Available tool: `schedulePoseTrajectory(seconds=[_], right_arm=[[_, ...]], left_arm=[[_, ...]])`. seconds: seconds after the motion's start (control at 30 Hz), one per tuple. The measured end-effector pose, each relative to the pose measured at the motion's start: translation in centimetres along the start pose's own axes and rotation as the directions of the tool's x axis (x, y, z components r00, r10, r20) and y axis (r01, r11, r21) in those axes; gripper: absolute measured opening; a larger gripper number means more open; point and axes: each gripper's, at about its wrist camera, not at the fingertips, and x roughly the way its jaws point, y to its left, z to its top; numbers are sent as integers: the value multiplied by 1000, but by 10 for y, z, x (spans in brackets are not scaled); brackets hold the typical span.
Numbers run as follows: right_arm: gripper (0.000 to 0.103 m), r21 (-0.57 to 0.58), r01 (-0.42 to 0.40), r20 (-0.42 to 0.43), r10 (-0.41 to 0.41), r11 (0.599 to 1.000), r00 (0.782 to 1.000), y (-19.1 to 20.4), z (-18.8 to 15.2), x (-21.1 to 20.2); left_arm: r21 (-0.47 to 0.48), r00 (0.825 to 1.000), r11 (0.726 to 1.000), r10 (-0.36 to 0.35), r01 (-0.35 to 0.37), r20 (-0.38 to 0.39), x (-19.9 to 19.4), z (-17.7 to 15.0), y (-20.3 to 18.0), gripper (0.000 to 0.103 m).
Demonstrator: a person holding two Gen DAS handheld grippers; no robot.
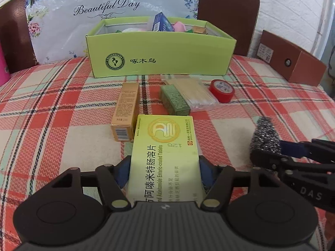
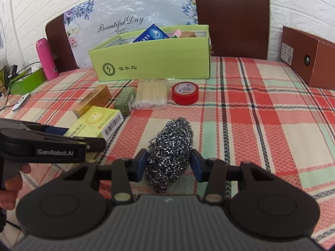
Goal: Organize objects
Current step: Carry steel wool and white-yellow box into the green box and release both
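left gripper (image 1: 164, 172): clamped on yellow-green cardboard tablet box (image 1: 165, 146)
right gripper (image 2: 168, 165): clamped on silvery steel-wool scourer (image 2: 170, 146)

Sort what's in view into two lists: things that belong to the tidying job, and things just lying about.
Job: green box, tablet box, steel scourer, gold carton, green tin, cotton swabs, red tape.

Lying about: pink flask, brown box, floral bag.
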Motion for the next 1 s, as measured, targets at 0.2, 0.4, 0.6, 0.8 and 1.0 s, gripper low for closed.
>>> schedulePoseTrajectory(seconds=[0.2,0.4,0.6,0.8,1.0], right_arm=[[40,-9,-37,72,37,999,997,5,19,-15],[40,-14,-53,161,55,998,985,11,54,-28],[40,-40,-42,229,50,998,972,16,90,-29],[40,-37,-17,277,27,999,960,14,126,-13],[40,-45,8,313,7,999,950,16,162,17]], left_arm=[[-17,995,999,-46,48,91,-32,14,2,69],[-35,980,997,-55,63,193,-57,49,12,69],[-39,964,999,4,6,267,-60,94,28,69],[-62,949,998,31,-13,314,-46,142,40,69],[-72,948,997,32,-10,317,-11,182,46,69]])
